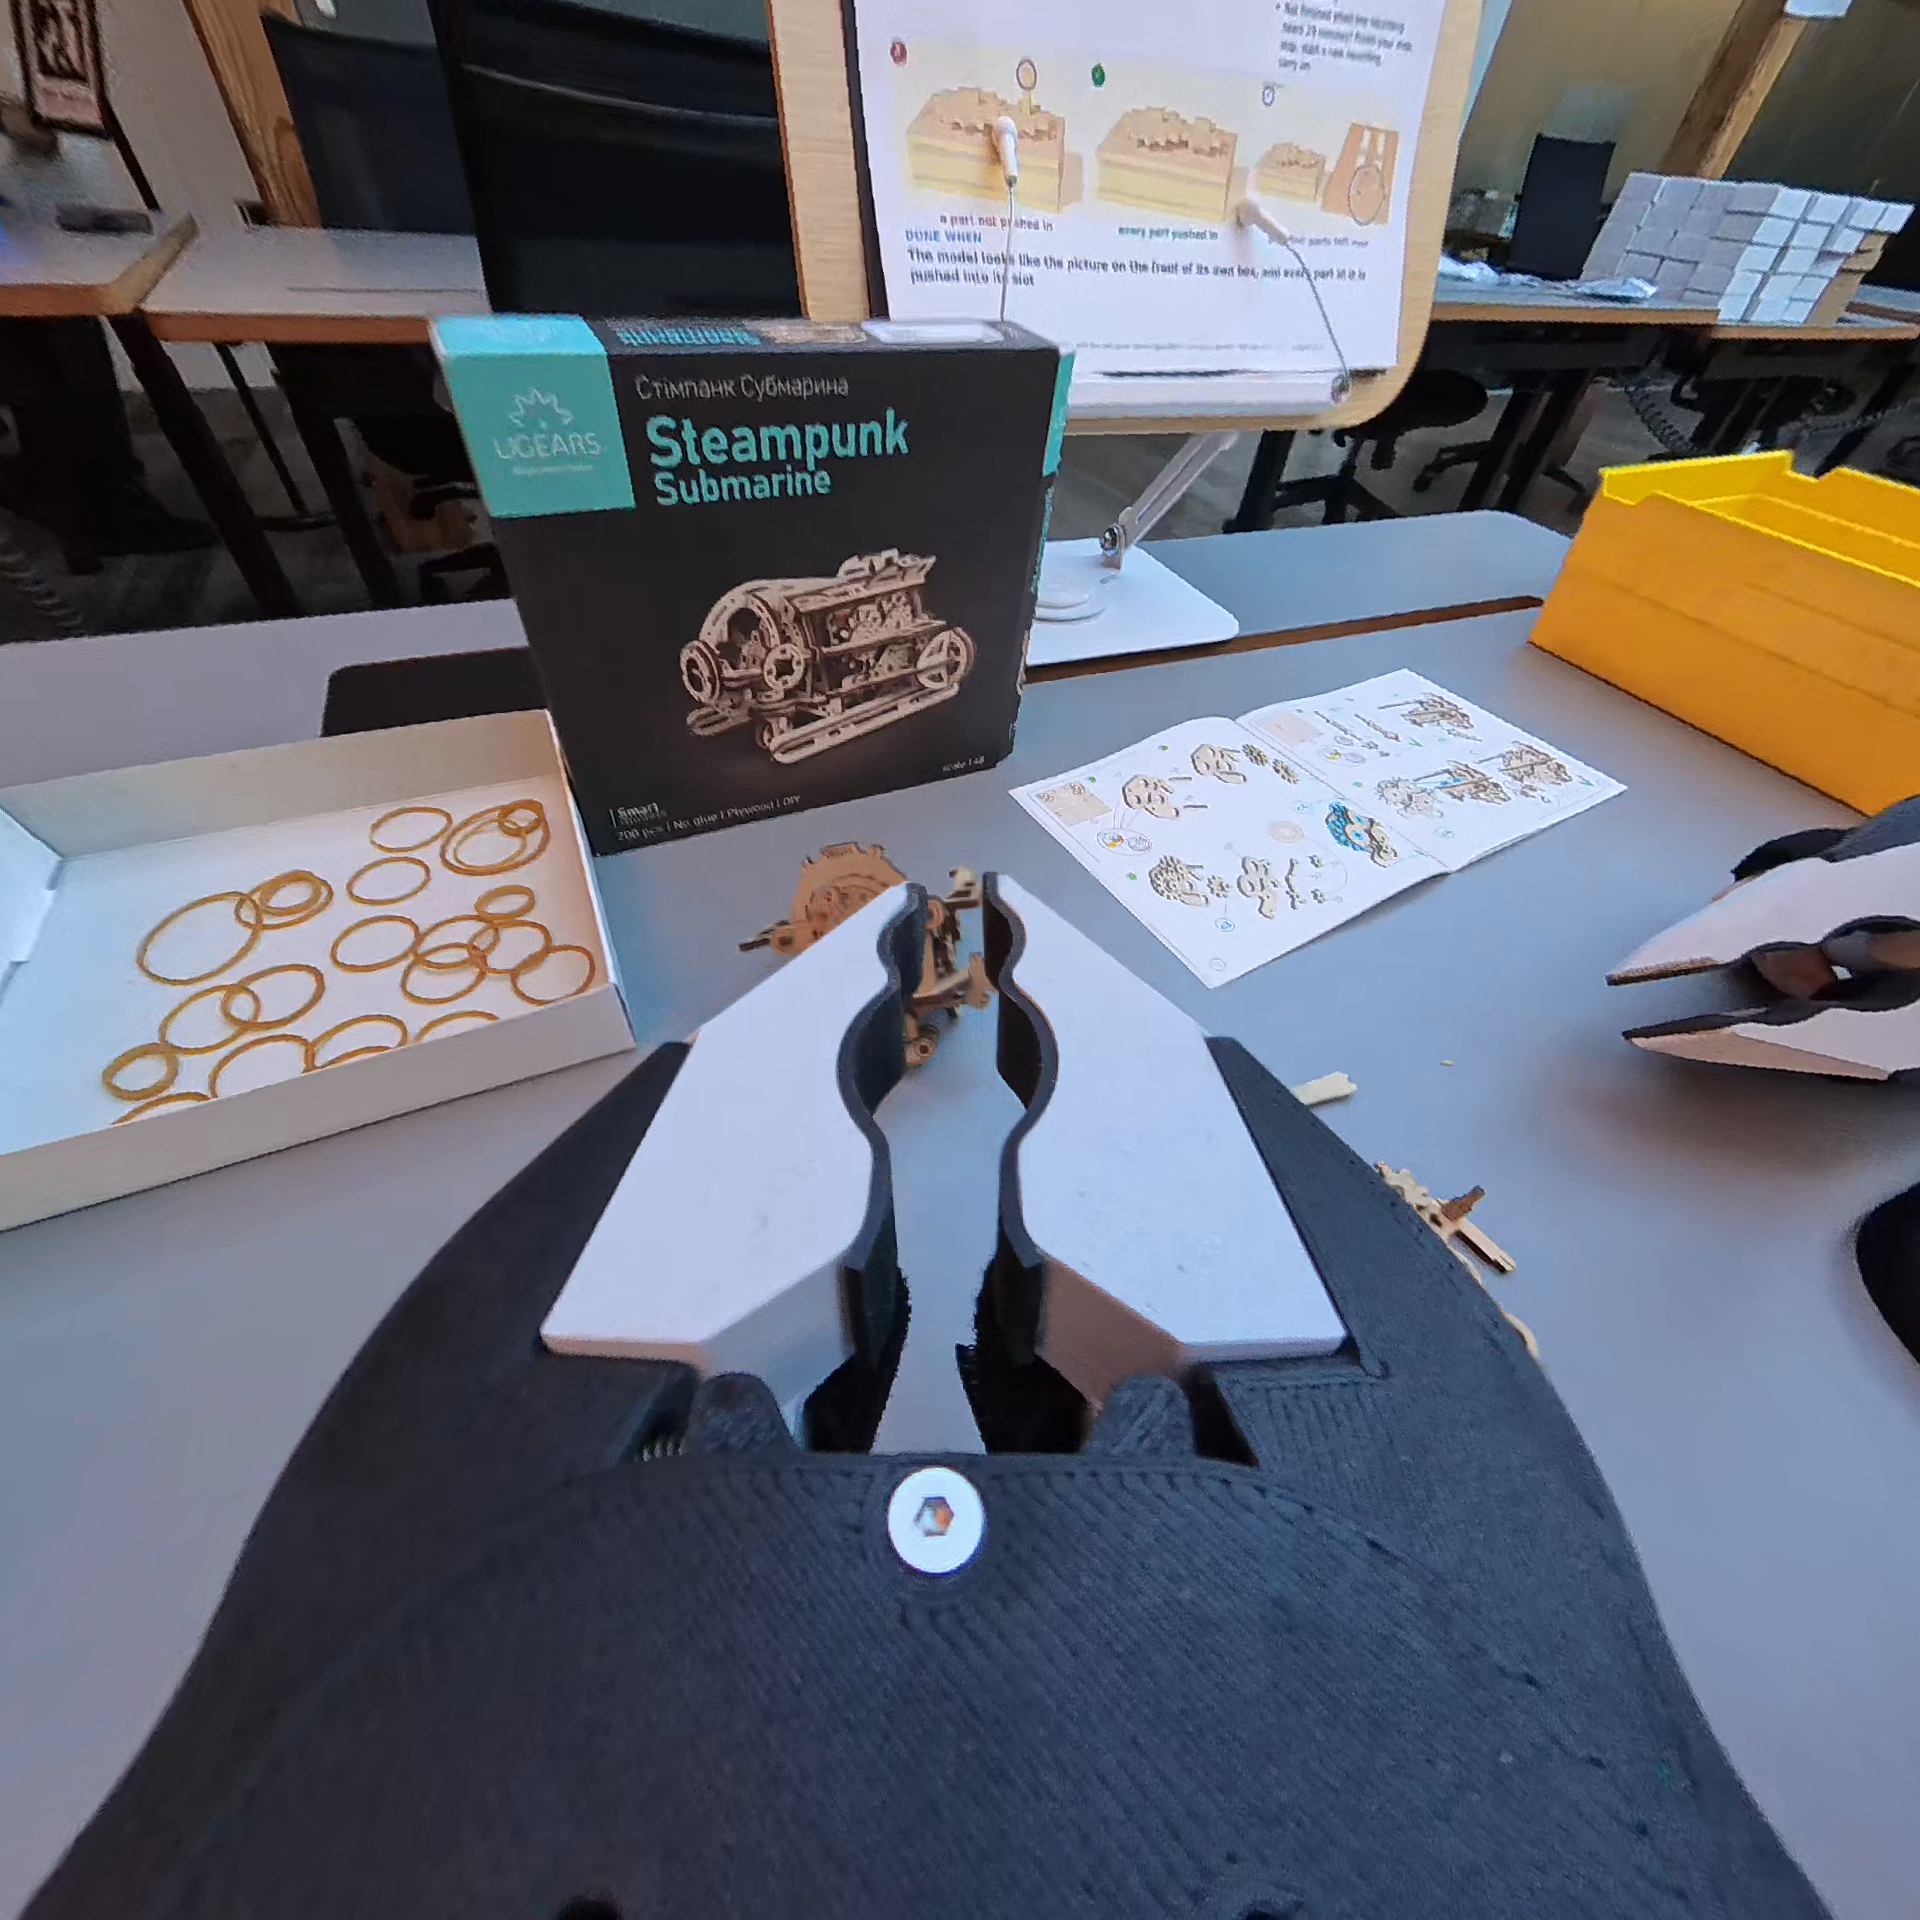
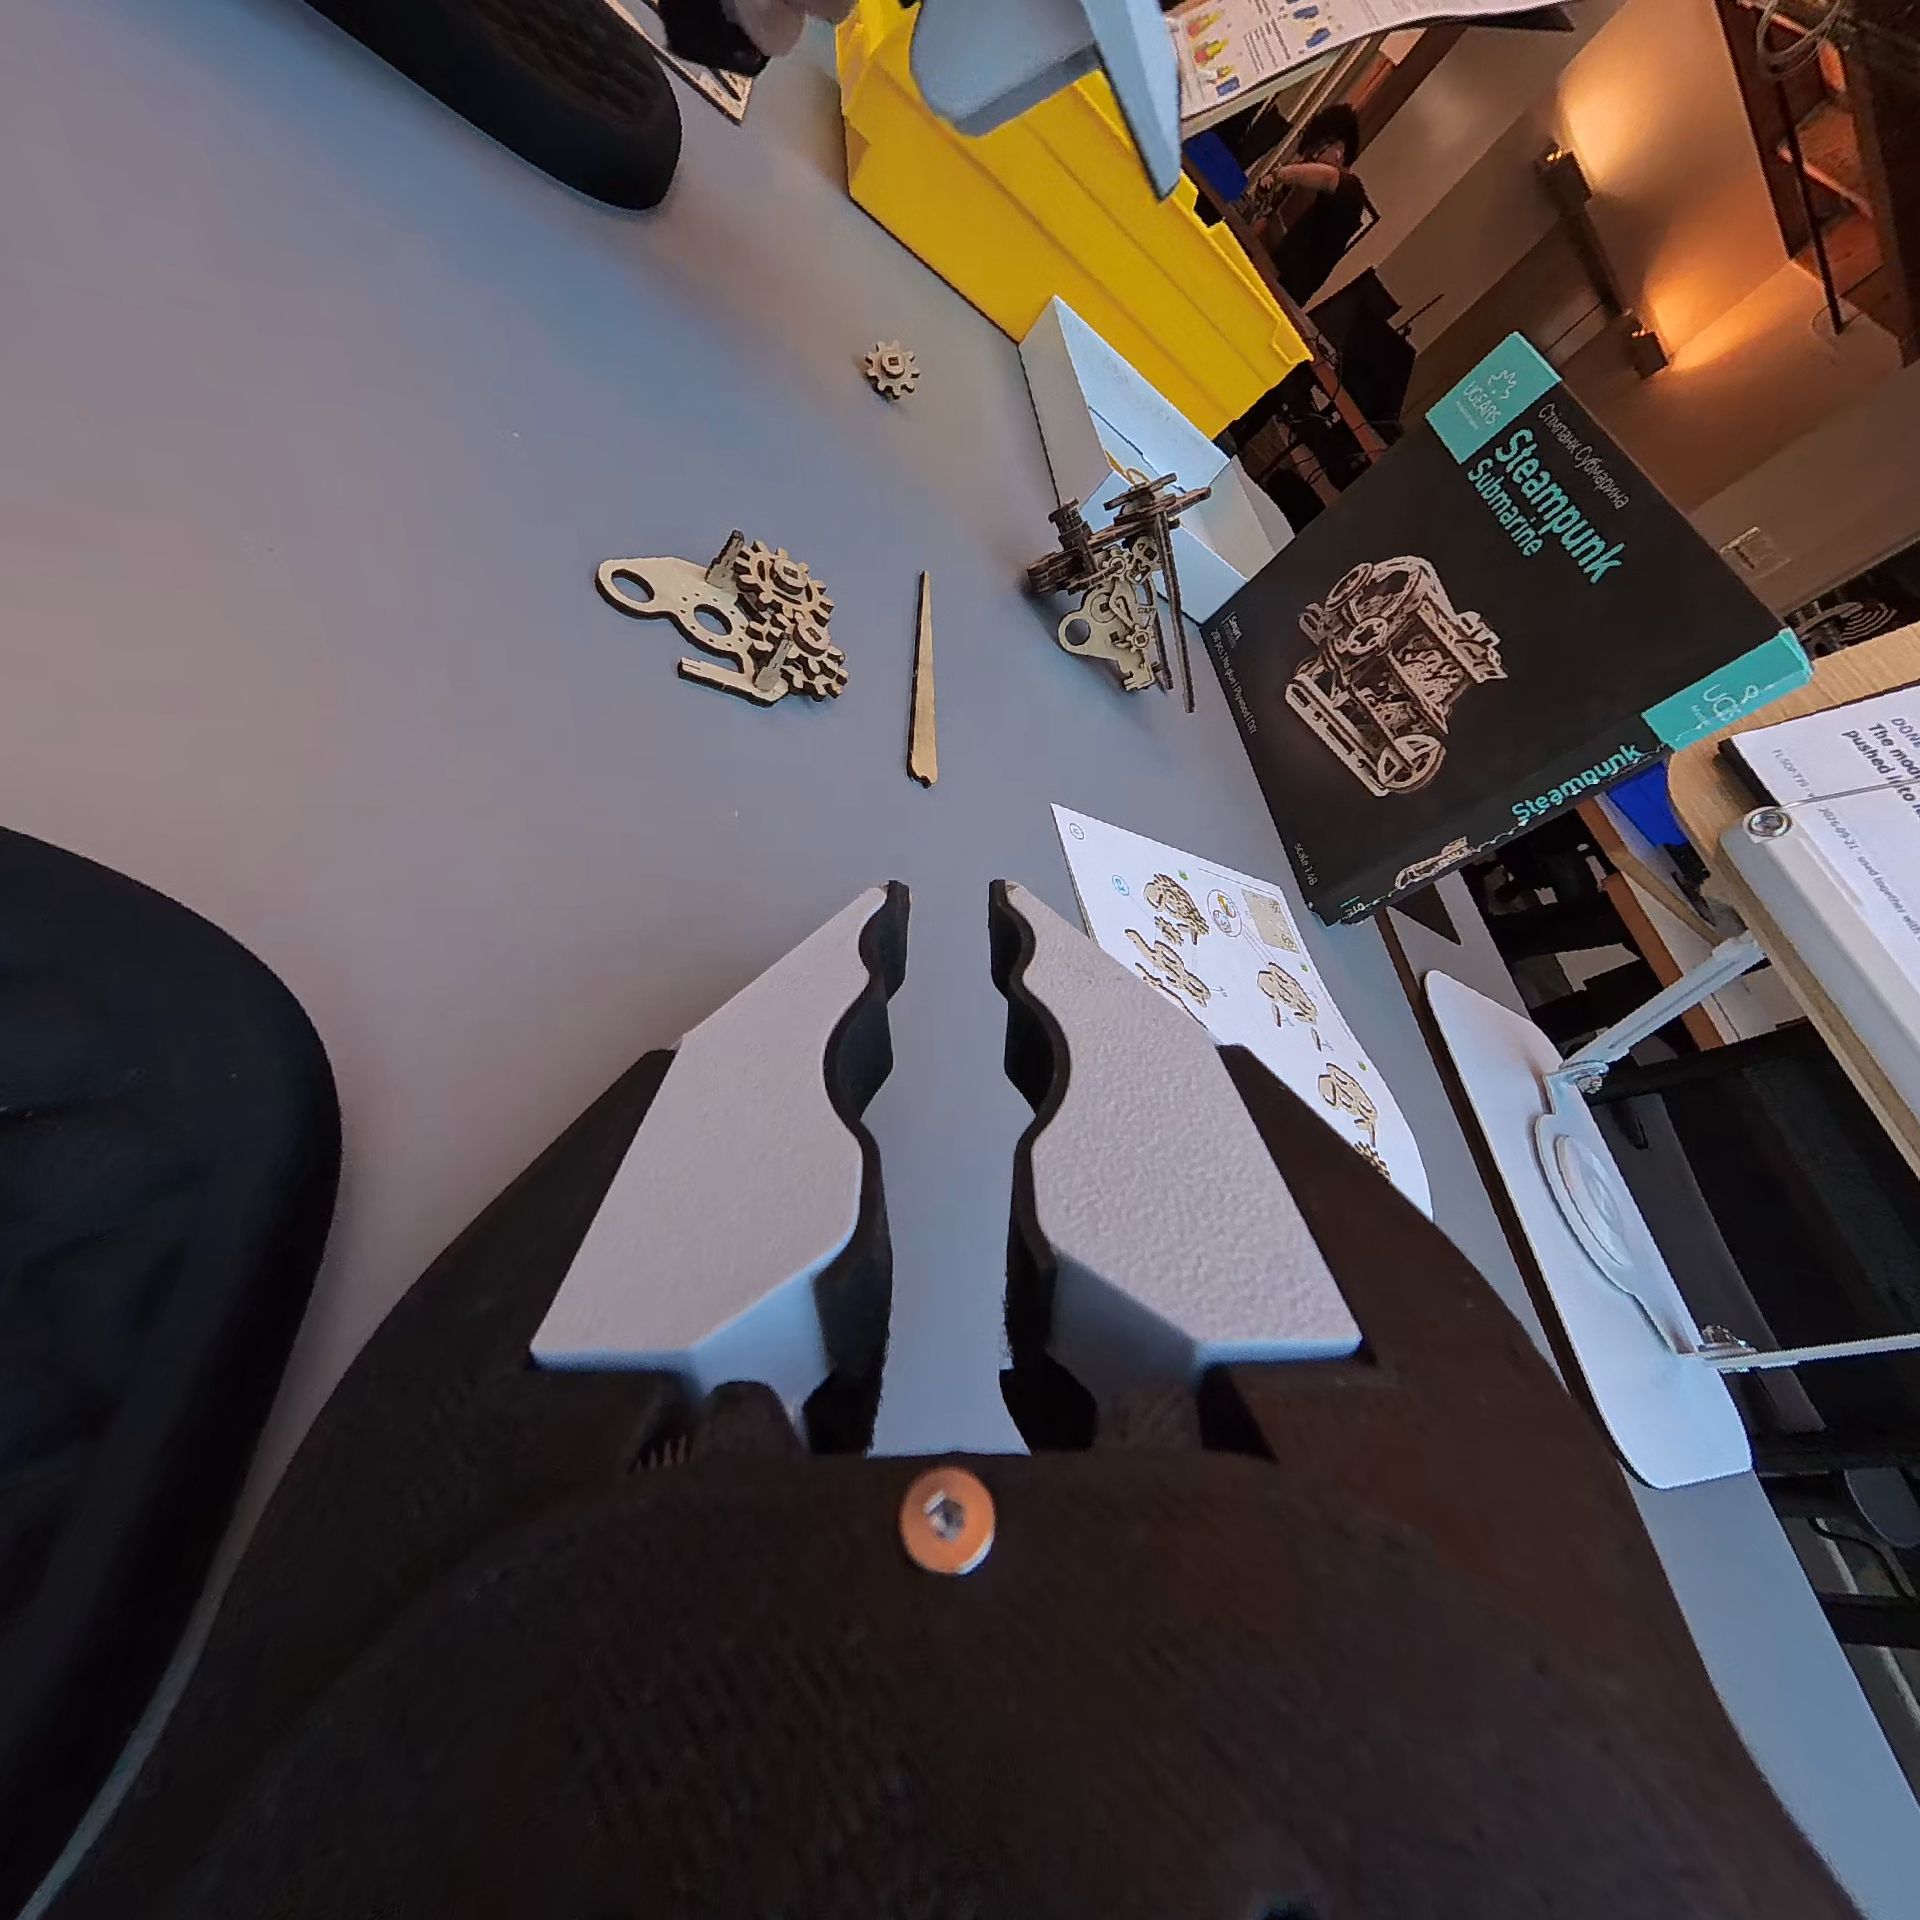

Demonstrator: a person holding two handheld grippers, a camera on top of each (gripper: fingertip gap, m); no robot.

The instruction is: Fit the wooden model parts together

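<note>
Both tools held nothing. The left tool [image 1: 954, 896] stood narrowly parted just above a wooden gear assembly [image 1: 852, 894] lying on the grey desk [image 1: 416, 1299] before the upright model box [image 1: 769, 582]. The right tool [image 2: 949, 902] was likewise narrowly parted, with a geared plate [image 2: 727, 623] and a tapered stick [image 2: 923, 681] lying ahead

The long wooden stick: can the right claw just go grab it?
Probably yes. The stick lies alone on bare table straight ahead of the open right claw, with gear pieces off to one side.
</note>
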